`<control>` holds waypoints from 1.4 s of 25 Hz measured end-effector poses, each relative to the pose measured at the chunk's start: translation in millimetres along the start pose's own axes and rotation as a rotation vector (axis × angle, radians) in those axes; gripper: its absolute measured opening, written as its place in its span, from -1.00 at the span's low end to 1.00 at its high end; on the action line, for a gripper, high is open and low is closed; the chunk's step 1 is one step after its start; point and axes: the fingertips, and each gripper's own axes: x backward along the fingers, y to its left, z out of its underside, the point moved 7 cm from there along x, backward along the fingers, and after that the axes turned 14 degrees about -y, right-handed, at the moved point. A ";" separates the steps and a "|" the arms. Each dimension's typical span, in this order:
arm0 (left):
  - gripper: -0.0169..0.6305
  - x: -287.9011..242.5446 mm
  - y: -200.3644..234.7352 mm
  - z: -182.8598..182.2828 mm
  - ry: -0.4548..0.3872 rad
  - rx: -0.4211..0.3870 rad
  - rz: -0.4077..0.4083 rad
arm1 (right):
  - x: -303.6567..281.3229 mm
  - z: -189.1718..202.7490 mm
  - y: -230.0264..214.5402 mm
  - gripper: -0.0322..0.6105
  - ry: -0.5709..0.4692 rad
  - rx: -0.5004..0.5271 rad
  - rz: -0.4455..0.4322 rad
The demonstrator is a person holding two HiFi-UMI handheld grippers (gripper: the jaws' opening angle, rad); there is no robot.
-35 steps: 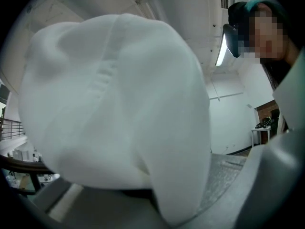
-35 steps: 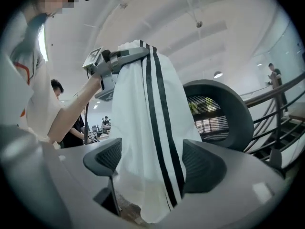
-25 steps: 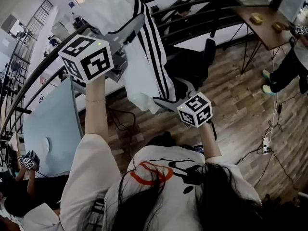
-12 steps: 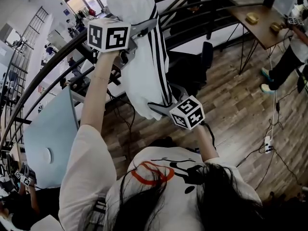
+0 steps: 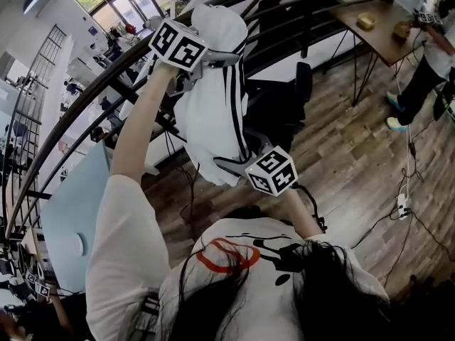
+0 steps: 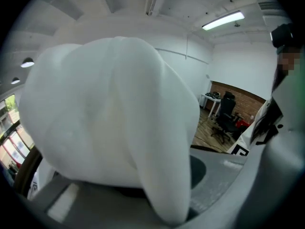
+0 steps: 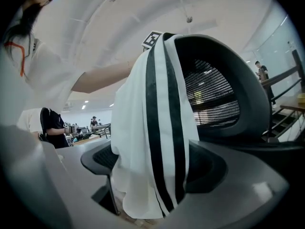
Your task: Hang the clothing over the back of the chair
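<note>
Wooden floor (image 5: 355, 141) lies below. Left tool (image 5: 220, 59) clamps the clothing (image 5: 210, 119) high, hanging lengthwise just before the chair (image 5: 284, 105). Right tool (image 5: 226, 163) gapes, seemingly loose around the hem.

Below me a wood-plank floor (image 5: 355, 144) carries everything. The black chair (image 5: 281, 109) stands on it, and the clothing (image 5: 213, 112), white with black stripes, hangs against the edge of its mesh back. At the far right a brown table (image 5: 380, 45) stands on thin legs with two small yellowish things (image 5: 366, 21) on top. Cables (image 5: 377, 226) and a white power strip (image 5: 404, 206) lie on the planks. At my left is a pale blue tabletop (image 5: 71, 190).
</note>
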 end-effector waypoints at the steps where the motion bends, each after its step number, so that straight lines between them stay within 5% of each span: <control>1: -0.34 -3.8 0.8 3.4 0.023 0.007 0.033 | -0.2 0.0 0.2 0.49 -0.003 -0.002 0.004; 10: -0.29 -36.9 1.5 30.1 0.177 -0.053 0.289 | 4.0 1.9 -3.5 0.39 -0.018 -0.009 0.026; 18: 0.14 -38.4 2.5 49.4 0.300 -0.018 0.421 | 0.5 1.5 1.7 0.31 -0.019 -0.004 0.037; 24: 0.50 -34.7 10.6 52.1 0.392 0.004 0.458 | -2.3 4.1 0.5 0.29 -0.020 -0.007 0.045; 35: 0.86 -26.9 51.7 42.3 0.334 0.033 0.479 | -6.3 2.1 -10.0 0.27 -0.021 -0.001 0.062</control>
